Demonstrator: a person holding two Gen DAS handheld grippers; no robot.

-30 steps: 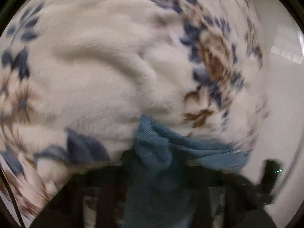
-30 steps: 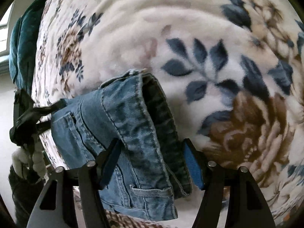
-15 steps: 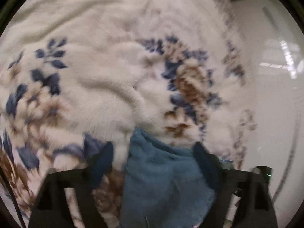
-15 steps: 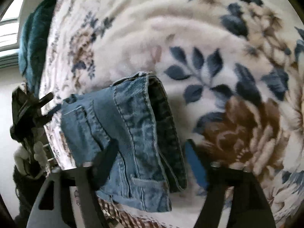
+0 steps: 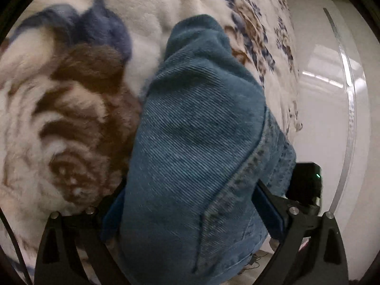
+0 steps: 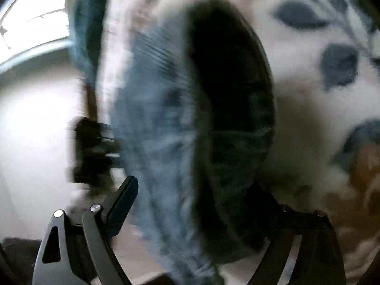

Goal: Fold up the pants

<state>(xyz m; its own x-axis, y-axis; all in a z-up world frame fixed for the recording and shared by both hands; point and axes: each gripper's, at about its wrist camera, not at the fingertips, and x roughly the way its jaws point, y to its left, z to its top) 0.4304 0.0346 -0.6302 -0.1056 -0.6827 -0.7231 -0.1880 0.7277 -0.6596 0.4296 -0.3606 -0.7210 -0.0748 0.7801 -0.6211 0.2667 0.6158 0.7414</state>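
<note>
Pants [image 5: 199, 147] of blue denim lie bunched on the floral blanket [image 5: 59, 109], filling the gap between both claws. Left claw [image 5: 190, 211] stands spread, its jaws just having opened, denim between its pads but not pinched. Right claw [image 6: 197, 204], blurred, has likewise just been opening around the folded cloth.
</note>
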